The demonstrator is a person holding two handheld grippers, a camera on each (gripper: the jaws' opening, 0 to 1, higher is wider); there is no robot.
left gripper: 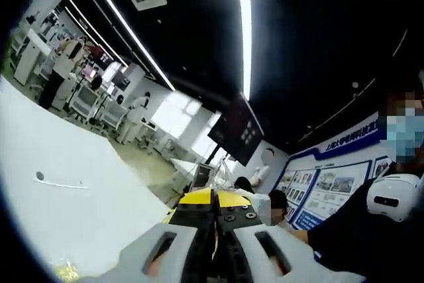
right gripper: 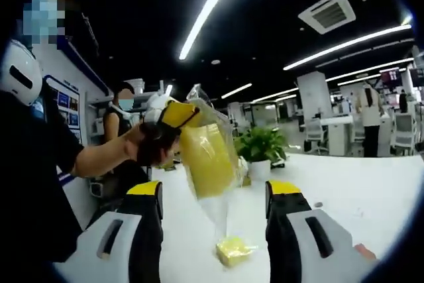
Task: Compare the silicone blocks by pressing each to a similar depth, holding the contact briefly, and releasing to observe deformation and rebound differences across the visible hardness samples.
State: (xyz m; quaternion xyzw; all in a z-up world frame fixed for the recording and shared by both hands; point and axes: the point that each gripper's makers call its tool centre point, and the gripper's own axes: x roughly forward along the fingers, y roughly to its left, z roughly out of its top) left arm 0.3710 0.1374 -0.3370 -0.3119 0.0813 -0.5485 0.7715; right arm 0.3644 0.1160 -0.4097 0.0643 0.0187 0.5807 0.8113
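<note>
Claws at work: the left claw [right gripper: 173,116], closed on a clear bag [right gripper: 209,157] of yellow blocks, lifts it beyond the wide-open right claw [right gripper: 213,193]. One block [right gripper: 233,251] lies on the desk [right gripper: 371,190] between the jaws. Unpacking seems underway; pressing comes next.

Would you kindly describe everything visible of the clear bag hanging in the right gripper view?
The clear plastic bag hangs in the air, pinched at its top by the left tool. It holds something yellow and narrows to a crumpled, empty lower end. Its tip hangs just above a yellow block on the white table.
</note>
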